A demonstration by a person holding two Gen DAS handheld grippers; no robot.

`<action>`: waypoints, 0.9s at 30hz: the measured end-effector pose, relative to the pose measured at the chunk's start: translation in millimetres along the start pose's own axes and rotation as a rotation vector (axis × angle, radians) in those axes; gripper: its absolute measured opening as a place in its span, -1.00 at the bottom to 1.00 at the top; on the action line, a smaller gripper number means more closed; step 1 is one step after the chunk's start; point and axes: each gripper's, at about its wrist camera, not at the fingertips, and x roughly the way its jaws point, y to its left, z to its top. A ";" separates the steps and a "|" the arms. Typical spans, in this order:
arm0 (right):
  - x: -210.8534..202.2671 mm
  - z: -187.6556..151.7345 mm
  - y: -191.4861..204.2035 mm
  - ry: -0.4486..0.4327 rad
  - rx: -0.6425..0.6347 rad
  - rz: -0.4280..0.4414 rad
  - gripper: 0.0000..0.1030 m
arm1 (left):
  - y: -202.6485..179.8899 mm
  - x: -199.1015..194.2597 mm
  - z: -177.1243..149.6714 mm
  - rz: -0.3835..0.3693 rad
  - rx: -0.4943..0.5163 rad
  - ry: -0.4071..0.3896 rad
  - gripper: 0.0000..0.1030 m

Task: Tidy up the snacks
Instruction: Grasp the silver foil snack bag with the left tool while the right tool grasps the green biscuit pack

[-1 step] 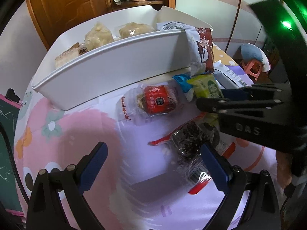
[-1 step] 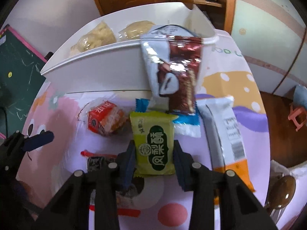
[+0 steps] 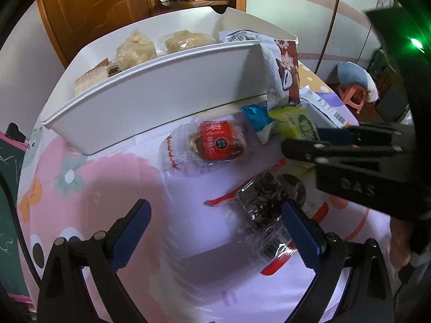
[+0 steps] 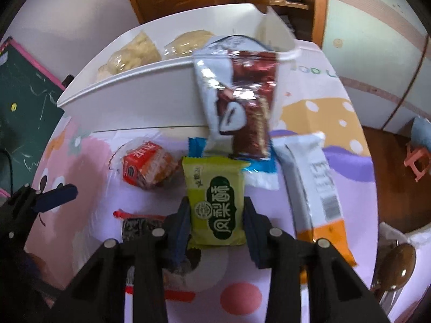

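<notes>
The right gripper [image 4: 216, 216] has just been closing and now clamps the green packet [image 4: 215, 196] on the worktop [image 4: 309, 113], just before the white bin [image 4: 140, 99]. Lift straight up — clear the leaning brown packet [image 4: 242, 102]. The left gripper [image 3: 215, 231] hangs open, empty.

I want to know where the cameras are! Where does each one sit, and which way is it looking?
Left wrist view: sits on the left tongs, looks forward over the table at the white bin; shows its own open fingers, plus the right tongs entering from the right.
Right wrist view: sits on the right tongs, looks toward the bin; its fingers clamp the green snack packet.
Both share: bin, green packet, red-labelled snack, brown-and-white wrapper.
</notes>
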 end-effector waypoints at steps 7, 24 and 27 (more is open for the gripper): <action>-25.7 -19.0 -18.8 -0.040 0.079 -0.025 -0.28 | -17.0 11.4 7.0 -0.016 0.012 0.017 0.88; -38.1 -34.2 -29.6 -0.050 0.131 0.000 -0.28 | -10.2 16.1 -8.7 -0.050 -0.020 0.042 -0.11; -39.9 -36.2 -22.6 -0.049 0.114 0.010 -0.28 | 1.3 10.4 -11.0 -0.054 -0.054 0.048 -0.11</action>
